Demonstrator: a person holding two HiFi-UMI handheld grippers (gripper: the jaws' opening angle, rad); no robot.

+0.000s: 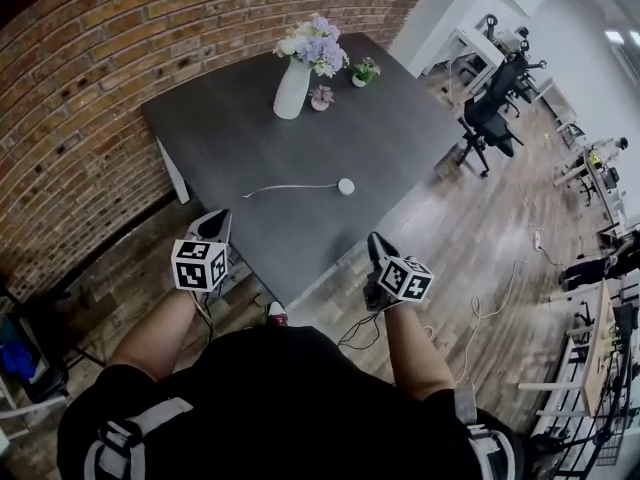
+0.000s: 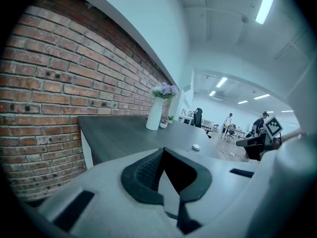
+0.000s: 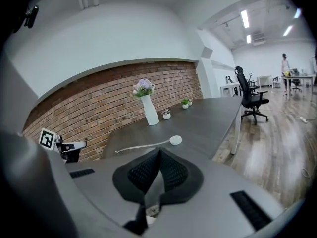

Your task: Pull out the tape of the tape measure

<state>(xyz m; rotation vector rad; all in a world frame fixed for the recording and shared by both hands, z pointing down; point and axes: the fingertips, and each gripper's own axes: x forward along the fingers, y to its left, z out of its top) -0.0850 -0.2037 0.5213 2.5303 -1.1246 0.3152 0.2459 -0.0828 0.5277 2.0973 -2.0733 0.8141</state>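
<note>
A small round white tape measure (image 1: 345, 186) lies on the dark grey table (image 1: 390, 138), with a length of white tape (image 1: 290, 187) drawn out to its left. The right gripper view shows the tape measure (image 3: 175, 140) and its tape (image 3: 141, 146) ahead of the jaws; in the left gripper view the tape measure (image 2: 196, 147) is a small far dot. My left gripper (image 1: 213, 227) is shut and empty, off the table's near-left edge. My right gripper (image 1: 378, 247) is shut and empty, off the near-right edge. Neither touches the tape measure.
A white vase of purple flowers (image 1: 296, 76) and two small potted plants (image 1: 321, 97) (image 1: 364, 70) stand at the table's far end. A brick wall (image 1: 90, 88) runs along the left. Black office chairs (image 1: 490, 108), desks and people (image 1: 605, 151) fill the room at the right.
</note>
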